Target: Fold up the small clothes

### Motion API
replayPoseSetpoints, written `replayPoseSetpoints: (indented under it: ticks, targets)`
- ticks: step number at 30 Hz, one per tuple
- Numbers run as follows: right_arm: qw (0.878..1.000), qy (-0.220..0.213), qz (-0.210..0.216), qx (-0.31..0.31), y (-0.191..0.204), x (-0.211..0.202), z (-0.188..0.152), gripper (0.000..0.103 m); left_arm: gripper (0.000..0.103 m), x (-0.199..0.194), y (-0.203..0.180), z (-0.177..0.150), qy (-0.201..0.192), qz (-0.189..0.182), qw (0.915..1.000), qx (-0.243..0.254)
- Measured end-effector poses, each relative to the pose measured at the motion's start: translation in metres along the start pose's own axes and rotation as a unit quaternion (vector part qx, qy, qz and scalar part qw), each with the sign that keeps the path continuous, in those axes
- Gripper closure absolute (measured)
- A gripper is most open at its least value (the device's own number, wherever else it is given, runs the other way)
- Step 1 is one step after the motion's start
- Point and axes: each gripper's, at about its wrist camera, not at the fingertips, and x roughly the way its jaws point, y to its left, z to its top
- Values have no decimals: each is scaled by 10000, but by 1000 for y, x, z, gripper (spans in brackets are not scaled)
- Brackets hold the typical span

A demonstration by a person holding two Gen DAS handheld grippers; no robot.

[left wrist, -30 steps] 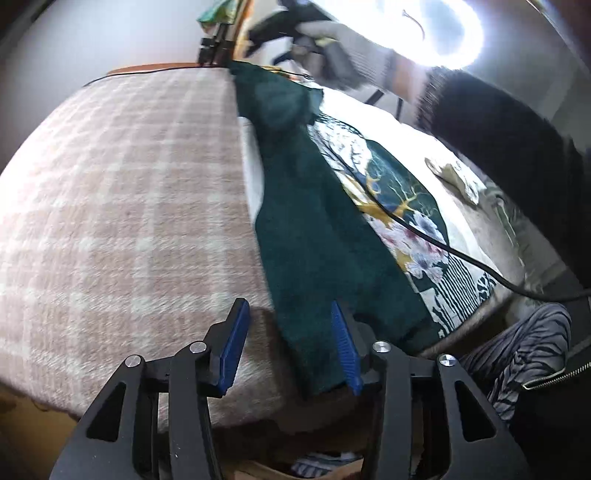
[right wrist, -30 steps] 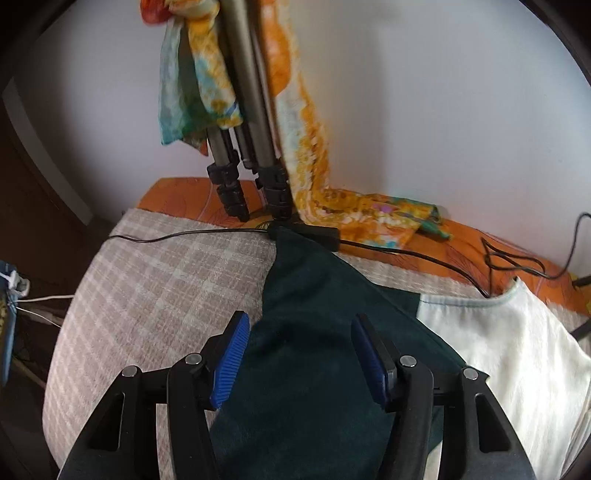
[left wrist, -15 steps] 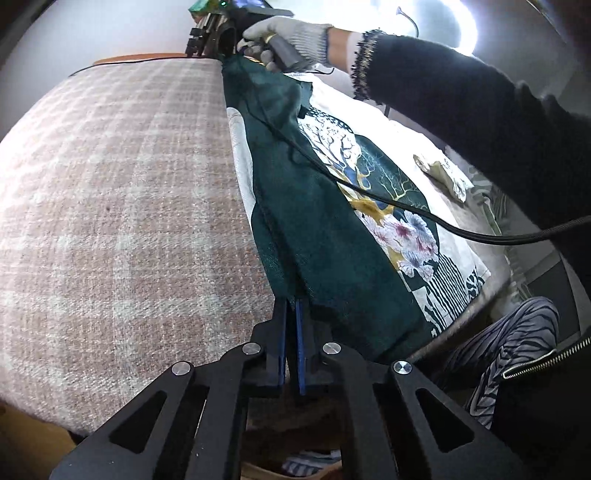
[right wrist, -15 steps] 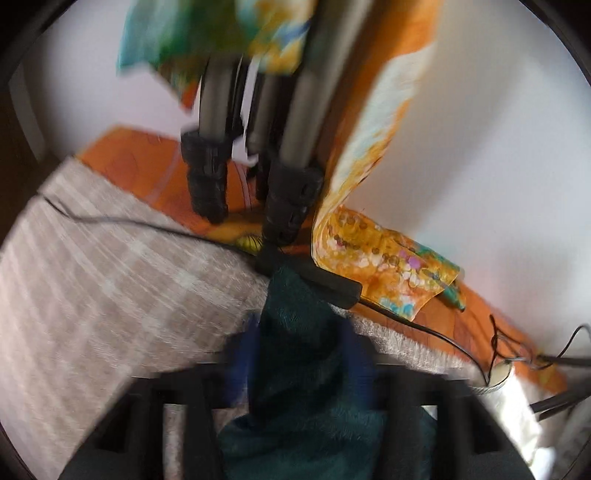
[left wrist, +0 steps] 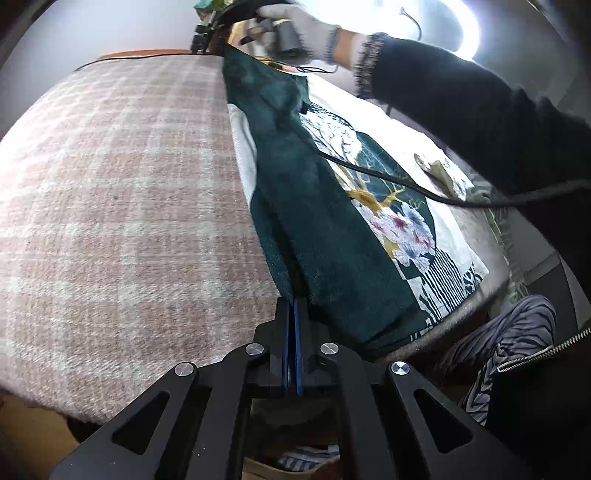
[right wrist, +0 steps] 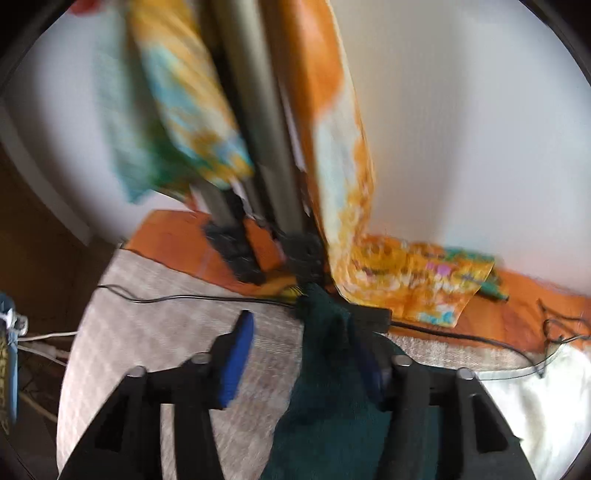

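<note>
Left gripper [left wrist: 292,314] pinching green cloth [left wrist: 314,206], right gripper [right wrist: 303,354] blurred, apart

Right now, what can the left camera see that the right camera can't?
Only the left view shows the picture cloth, the gloved hand and the left tool shut on the green cloth. Only the right view shows the tripod legs and orange scarf. Both show the green cloth and plaid blanket.
</note>
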Motion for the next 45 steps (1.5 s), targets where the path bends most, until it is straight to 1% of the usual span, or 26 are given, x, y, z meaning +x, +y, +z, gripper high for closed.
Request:
replayPoseSetpoints:
  ticks: [2,3,5,7,8,9,10,11,15,17,19,23,27,29,32,33,35,37,40,43,45]
  targets:
    - [9999,-56,-23,-126,-1,-20,-1,46,101,-5,2,2,-97,98,9999,-55]
    - [9998,-90,8,-156,-4,-33,-3,46,97,-9,2,4,-180,182,9997,-57]
    - [9996,-212,-28,-189,-10,-58,-9,45,94,-16,2,7,-318,261,9991,-51]
    - [9993,-342,7,-157,-16,-89,-24,43,94,-24,-2,9,-493,346,9982,41]
    - [9992,-389,44,-109,-21,-101,-31,40,93,-27,-4,10,-557,388,9976,100]
    - [9990,-426,76,-75,-26,-114,-40,39,86,-29,-7,10,-614,414,9971,189]
    - [9989,-453,73,-63,-31,-129,-53,39,81,-32,-11,11,-662,438,9964,291]
    - [9988,-473,74,-70,-35,-142,-64,39,74,-32,-12,11,-696,442,9960,337]
    - [9987,-491,63,-133,-50,-192,-123,39,74,-31,-28,10,-724,452,9939,695]
    - [9986,-501,133,-84,-54,-208,-152,39,74,-27,-36,9,-671,433,9926,910]
    - [9988,-470,118,-12,-58,-221,-184,39,72,-22,-47,7,-637,428,9908,1113]
    - [9987,-488,-125,77,-79,-248,-244,39,71,-15,-68,3,-597,395,9861,1497]
    - [9978,-469,-317,343,-114,-268,-292,39,71,-6,-92,0,-615,346,9777,1979]
    - [9968,-473,-405,494,-131,-272,-304,39,71,-1,-103,-2,-624,302,9744,2139]
    - [9947,-522,-467,758,-159,-282,-318,39,71,9,-121,-5,-570,166,9729,2234]
    - [9940,-560,-477,815,-166,-286,-321,39,64,12,-128,-6,-557,110,9720,2278]
    - [9919,-663,-463,977,-184,-294,-326,39,57,18,-143,-11,-549,12,9693,2397]
    - [9898,-728,-396,1161,-201,-300,-330,39,57,27,-164,-15,-512,-160,9645,2587]
    - [9869,-741,-335,1392,-222,-305,-335,39,57,37,-192,-19,-516,-319,9569,2840]
    - [9846,-688,-319,1578,-243,-306,-334,39,56,48,-219,-19,-496,-562,9504,3020]
    - [9838,-690,-273,1631,-253,-308,-329,39,55,56,-234,-20,-504,-616,9452,3168]
